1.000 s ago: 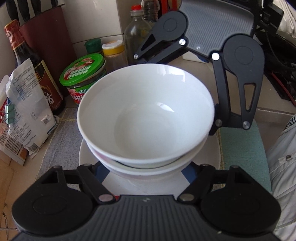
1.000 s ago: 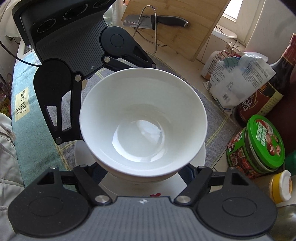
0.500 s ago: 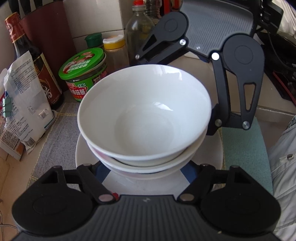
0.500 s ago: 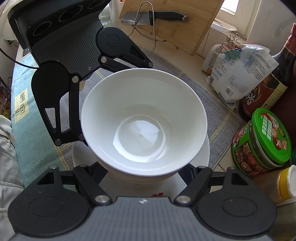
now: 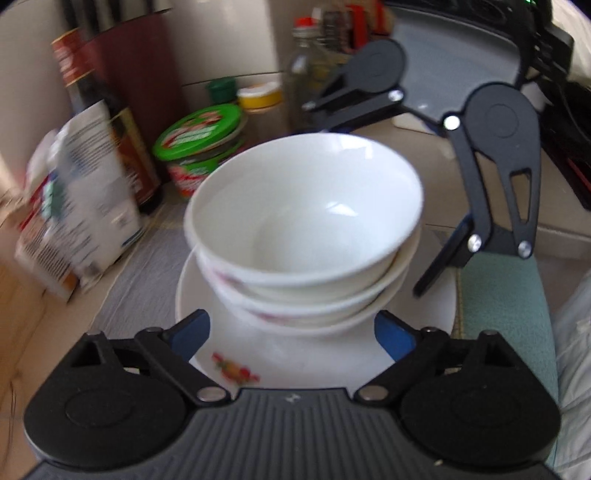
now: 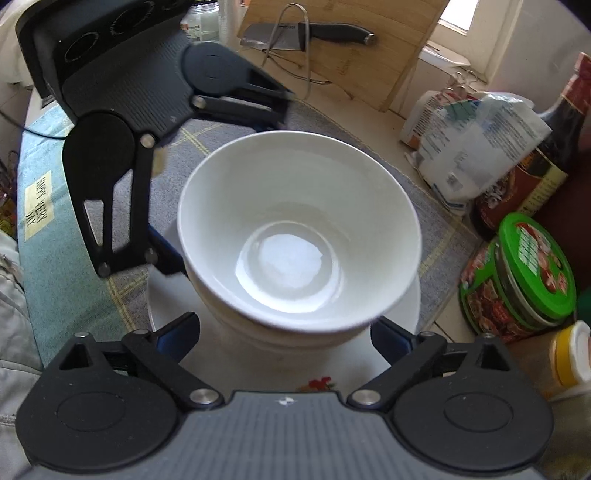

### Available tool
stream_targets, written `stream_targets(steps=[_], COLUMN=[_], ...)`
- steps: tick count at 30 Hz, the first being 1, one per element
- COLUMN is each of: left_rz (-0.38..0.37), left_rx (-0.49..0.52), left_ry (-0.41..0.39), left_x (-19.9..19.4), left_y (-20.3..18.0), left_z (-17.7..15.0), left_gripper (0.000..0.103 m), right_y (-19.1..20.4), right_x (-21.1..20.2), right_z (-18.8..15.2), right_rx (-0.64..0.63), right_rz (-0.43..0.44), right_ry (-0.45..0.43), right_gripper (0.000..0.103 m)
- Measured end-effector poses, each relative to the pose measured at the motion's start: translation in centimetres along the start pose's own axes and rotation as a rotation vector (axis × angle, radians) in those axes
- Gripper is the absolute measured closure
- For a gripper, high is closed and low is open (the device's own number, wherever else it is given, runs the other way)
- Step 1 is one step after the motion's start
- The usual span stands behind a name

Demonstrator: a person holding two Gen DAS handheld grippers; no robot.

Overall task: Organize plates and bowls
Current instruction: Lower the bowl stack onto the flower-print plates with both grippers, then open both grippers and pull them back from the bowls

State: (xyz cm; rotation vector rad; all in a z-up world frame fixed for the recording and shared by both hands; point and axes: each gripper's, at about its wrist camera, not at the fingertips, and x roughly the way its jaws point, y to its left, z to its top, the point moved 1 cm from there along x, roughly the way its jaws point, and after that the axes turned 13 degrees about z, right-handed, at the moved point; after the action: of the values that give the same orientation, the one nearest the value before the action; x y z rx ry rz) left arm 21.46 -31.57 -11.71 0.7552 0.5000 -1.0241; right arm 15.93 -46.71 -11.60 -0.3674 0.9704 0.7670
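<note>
Kitchen table w/ grey cloth: at left a teal mat whose tag reads "HAPPY VERY DAY"; behind, a knife on a wood board. Mid, white bowl sits nested on other bowls atop a plate, floral print partly cut off; left gripper and right gripper both opening, blue fingers clear of the stack. Right: printed bag, dark bottle, green-lid jar, labels too blurred to read.

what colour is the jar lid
Green lid with a red picture label, clearest in the right wrist view.
</note>
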Motion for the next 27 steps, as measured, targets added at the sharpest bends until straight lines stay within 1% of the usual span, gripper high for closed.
stream_targets(steps=[4, 6, 8, 13, 15, 19, 21, 24, 27], left_rz=[0.087, 0.115, 0.158, 0.308, 0.339, 0.377, 0.402, 0.425, 0.465], left_rx=[-0.109, -0.181, -0.231, -0.339, -0.365, -0.408, -0.442, -0.495, -0.537], left_ry=[-0.026, -0.07, -0.119, -0.227, -0.269, -0.278, -0.278, -0.232, -0.188], left_x=[-2.1, -3.8, -5.5, -8.8, -9.5, -11.0, -12.0, -13.5, -15.3], left_y=[0.1, 0.2, 0.1, -0.4, -0.5, -1.1, -1.3, -1.3, -1.4], left_z=[-1.0, -1.4, -1.7, -2.8, -3.3, -4.0, -4.4, -4.9, -5.8], left_gripper=[0.007, 0.006, 0.002, 0.001, 0.001, 0.001, 0.001, 0.001, 0.001], right_y=[0.0, 0.2, 0.7, 2.5, 3.4, 5.4, 6.8, 8.9, 11.2], right_x=[-0.6, -1.1, -1.5, -1.8, -1.7, -0.8, -0.3, 0.2, -0.2], right_z=[-0.6, -0.8, -0.8, 0.1, 0.4, 1.3, 1.7, 2.1, 2.0], right_rx=[0.035, 0.049, 0.063, 0.102, 0.147, 0.274, 0.34, 0.465, 0.626], right_rz=[-0.031, -0.042, -0.065, -0.213, -0.253, -0.302, -0.354, -0.421, -0.519], right_ry=[0.0, -0.016, -0.019, -0.002, -0.005, -0.004, -0.02, -0.053, -0.105], right_gripper=[0.0, 0.0, 0.0, 0.0, 0.0, 0.0, 0.0, 0.0, 0.0])
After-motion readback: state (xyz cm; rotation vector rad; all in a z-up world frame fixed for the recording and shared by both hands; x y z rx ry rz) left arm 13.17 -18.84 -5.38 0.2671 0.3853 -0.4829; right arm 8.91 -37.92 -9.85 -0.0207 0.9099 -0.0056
